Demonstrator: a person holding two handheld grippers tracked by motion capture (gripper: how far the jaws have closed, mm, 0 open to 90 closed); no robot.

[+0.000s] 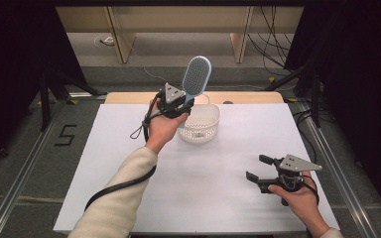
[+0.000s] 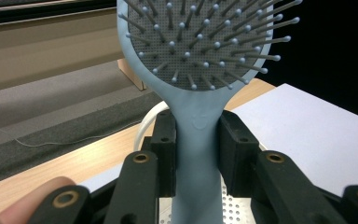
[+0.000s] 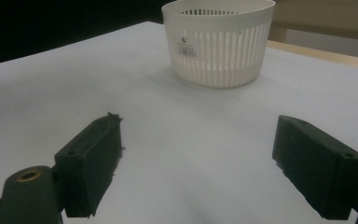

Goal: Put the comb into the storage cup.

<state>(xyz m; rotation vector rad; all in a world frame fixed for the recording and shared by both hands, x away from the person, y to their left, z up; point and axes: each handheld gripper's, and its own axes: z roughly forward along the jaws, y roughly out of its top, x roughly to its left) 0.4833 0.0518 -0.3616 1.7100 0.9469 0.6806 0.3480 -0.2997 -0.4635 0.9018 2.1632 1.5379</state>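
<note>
High view shows the left gripper [image 1: 178,103] with fingers clamped on the hairbrush [image 1: 195,78] handle, long axis upright, directly above the basket [image 1: 201,124], while the right gripper [image 1: 260,173] rests released on the tabletop [image 1: 129,163].

Matt light-blue plastic hairbrush [image 2: 199,140], white slotted plastic basket [image 3: 219,42], matt white tabletop [image 1: 218,173], wooden edge [image 1: 248,97]

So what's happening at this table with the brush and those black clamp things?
A person holds a two-jaw gripper in each hand. The left gripper is clamped on the handle of a light blue plastic hairbrush, holding it upright just above a white slotted plastic basket on the white table. The right gripper rests low near the table's right side, jaws wide open and holding nothing.
</note>
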